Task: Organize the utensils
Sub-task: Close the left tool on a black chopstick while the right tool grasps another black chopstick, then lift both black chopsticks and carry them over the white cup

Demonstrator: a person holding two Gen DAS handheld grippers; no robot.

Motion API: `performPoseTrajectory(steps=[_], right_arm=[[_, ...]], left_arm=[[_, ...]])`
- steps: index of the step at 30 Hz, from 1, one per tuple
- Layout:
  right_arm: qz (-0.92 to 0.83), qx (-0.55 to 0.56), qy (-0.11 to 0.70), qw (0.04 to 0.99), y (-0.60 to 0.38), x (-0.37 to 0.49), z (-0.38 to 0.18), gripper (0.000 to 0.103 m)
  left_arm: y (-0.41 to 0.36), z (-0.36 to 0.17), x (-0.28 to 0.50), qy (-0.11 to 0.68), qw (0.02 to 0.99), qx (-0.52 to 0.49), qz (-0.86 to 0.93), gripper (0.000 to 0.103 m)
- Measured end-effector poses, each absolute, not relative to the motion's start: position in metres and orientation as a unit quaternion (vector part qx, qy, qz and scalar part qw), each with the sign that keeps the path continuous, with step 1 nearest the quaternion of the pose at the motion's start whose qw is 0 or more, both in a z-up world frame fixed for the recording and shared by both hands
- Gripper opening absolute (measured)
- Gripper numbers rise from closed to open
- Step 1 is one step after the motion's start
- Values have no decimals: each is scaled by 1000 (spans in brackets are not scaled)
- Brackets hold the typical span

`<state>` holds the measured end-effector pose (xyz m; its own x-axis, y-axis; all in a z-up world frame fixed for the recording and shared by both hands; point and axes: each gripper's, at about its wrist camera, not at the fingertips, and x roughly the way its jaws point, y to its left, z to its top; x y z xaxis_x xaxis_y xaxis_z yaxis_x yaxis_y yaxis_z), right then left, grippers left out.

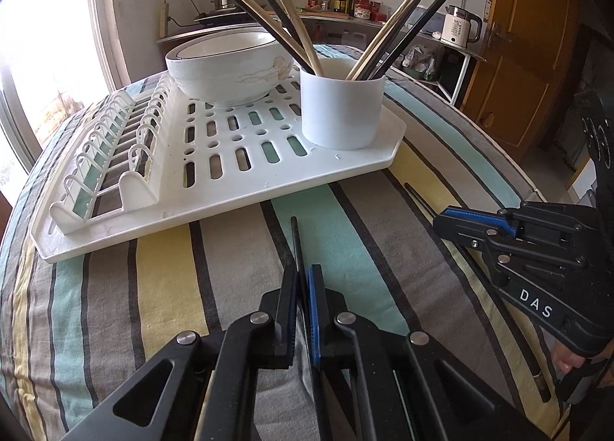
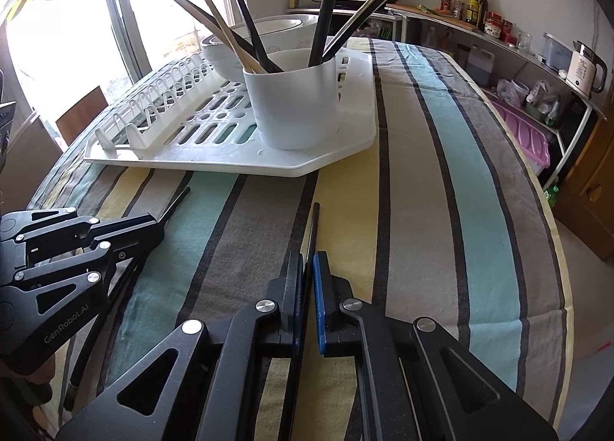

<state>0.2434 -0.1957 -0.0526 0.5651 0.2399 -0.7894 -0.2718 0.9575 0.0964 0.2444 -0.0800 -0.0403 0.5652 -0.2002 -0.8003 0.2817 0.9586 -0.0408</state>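
Hovering low over striped cloth (image 1: 161, 287), L gripper (image 1: 304, 280) & R gripper (image 2: 308, 268) each clamped on 1 black chopstick (image 1: 294, 237).

2 black chopsticks (image 1: 295, 245) (image 2: 314, 228) low over cloth; rest in white cup (image 1: 342, 111).

Two grippers were in play: the left gripper (image 1: 303, 287) and the right gripper (image 2: 307, 280). Two loose black chopsticks, the first chopstick (image 1: 295, 241) and the second chopstick (image 2: 314, 226). One white rack (image 1: 345, 172), one white cup (image 1: 341, 111), and what looked like two stacked bowls (image 1: 226, 73). The chopsticks in the cup (image 1: 383, 34) numbered at least eight, black and pale mixed, too crossed for an exact tally. One kettle (image 1: 458, 28).
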Motion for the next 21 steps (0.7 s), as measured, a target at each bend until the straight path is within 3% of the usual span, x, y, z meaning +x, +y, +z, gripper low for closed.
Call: performPoseTrajectory(steps=[21], right_arm=[[169, -3, 385, 907, -193, 218, -9, 5]], left_arm=[[-68, 2, 223, 408, 899, 21, -156, 5]])
